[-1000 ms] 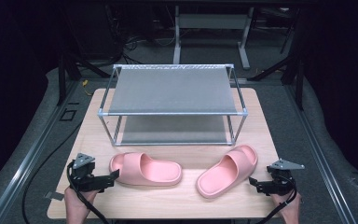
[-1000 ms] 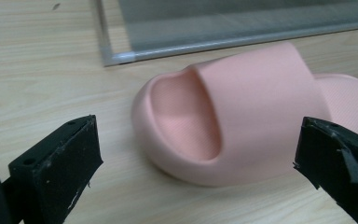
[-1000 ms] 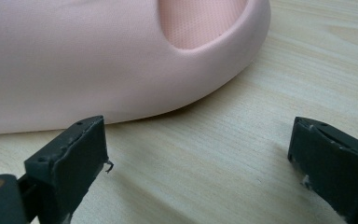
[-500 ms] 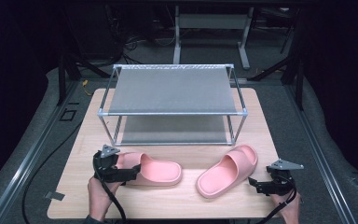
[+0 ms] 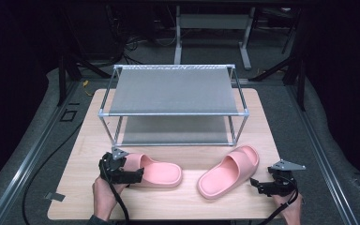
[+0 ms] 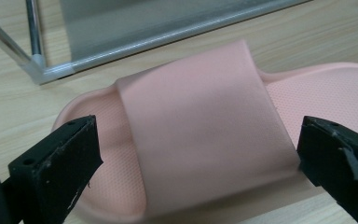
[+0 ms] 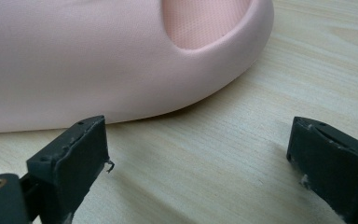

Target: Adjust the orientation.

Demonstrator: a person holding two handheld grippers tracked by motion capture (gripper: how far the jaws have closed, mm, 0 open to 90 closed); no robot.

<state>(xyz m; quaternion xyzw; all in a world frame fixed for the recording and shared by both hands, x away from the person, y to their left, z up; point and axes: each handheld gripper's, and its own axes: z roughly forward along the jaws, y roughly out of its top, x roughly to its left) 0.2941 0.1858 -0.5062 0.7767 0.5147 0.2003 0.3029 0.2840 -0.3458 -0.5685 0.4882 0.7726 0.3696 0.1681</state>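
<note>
No text, label, brand, number or sign can be read — nothing legible is printed on any surface seen in these views.

You had soft, smooth, matt pink slippers [image 5: 157, 171] with tiny bumps inside, a pale wooden counter [image 5: 82, 164], a shiny metal rack [image 5: 173, 112] with grey cloth shelves, and dull black fingers [image 6: 56, 163].

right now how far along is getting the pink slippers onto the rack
Nothing is placed yet: both shelves of the shoe rack are bare, and both slippers lie on the table. In hand: the left gripper is open with its jaws straddling the strap of the left slipper, not yet closed. The right gripper is open beside the right slipper, apart from it. Left: gripping, lifting and shelving both.
</note>
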